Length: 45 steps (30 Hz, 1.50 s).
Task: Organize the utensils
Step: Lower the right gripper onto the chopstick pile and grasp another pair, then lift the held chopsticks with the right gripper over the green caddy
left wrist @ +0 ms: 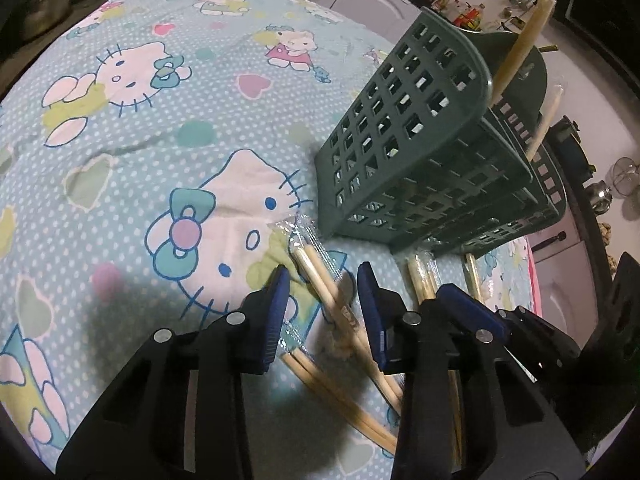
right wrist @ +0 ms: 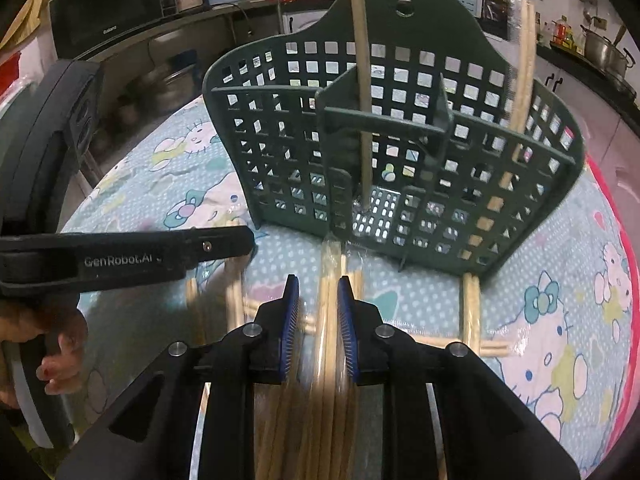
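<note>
A dark green perforated utensil holder (right wrist: 400,152) stands on the Hello Kitty cloth (left wrist: 160,140), with chopsticks upright in its middle (right wrist: 363,80) and right (right wrist: 522,72) compartments; it also shows in the left wrist view (left wrist: 420,152). My left gripper (left wrist: 322,300) is open, its jaws either side of a plastic-wrapped chopstick pair (left wrist: 320,280) lying on the cloth. My right gripper (right wrist: 318,312) stands narrowly apart around another wrapped pair (right wrist: 330,320); whether the pads press it I cannot tell. More pairs (right wrist: 470,312) lie in front of the holder.
The other gripper's black body (right wrist: 120,258) and a hand (right wrist: 60,344) sit at the left in the right wrist view. Cabinets, pots (right wrist: 604,52) and a microwave (right wrist: 108,20) surround the table. A pink table edge (right wrist: 612,208) runs at right.
</note>
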### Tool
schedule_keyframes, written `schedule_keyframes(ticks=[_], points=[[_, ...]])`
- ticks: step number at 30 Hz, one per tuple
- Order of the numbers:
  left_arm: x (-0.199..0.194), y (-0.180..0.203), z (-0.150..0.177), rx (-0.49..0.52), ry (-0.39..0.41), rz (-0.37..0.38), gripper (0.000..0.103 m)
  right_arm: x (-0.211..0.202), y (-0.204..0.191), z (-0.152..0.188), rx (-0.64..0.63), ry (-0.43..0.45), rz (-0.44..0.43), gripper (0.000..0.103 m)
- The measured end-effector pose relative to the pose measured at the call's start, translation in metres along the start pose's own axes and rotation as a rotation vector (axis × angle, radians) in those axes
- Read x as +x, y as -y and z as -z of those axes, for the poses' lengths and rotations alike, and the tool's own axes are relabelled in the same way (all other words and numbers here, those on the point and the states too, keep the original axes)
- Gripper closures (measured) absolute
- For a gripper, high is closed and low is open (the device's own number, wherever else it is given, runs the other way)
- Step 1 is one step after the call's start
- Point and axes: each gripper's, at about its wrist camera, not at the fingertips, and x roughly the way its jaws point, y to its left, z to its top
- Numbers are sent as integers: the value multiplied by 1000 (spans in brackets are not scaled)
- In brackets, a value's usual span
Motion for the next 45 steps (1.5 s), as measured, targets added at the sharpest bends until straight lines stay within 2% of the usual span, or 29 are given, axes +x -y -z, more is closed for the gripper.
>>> schedule_keyframes(ticks=[5,10,13,26,37,45], points=[[3,-2,-4,-5,-7,-14,82,10,-2,-7,-7,-15,16,84],[6,-3,-11,-14,-16,-12,83,18,-5,-12,-7,-21,17,91],[8,-3,-17,-15,-20,-11,88,16,-7,-12,-14,-20,11,91],[0,-25,-18,-38,-2,47,94,-39,16,-5,70,82,-48,92],[-50,-23,-9,-2,135,47,95,-92,38,8,137,183,-55,92],[-88,5,-1,82,238,61,96,-128,39,10,139,259,-31,92]])
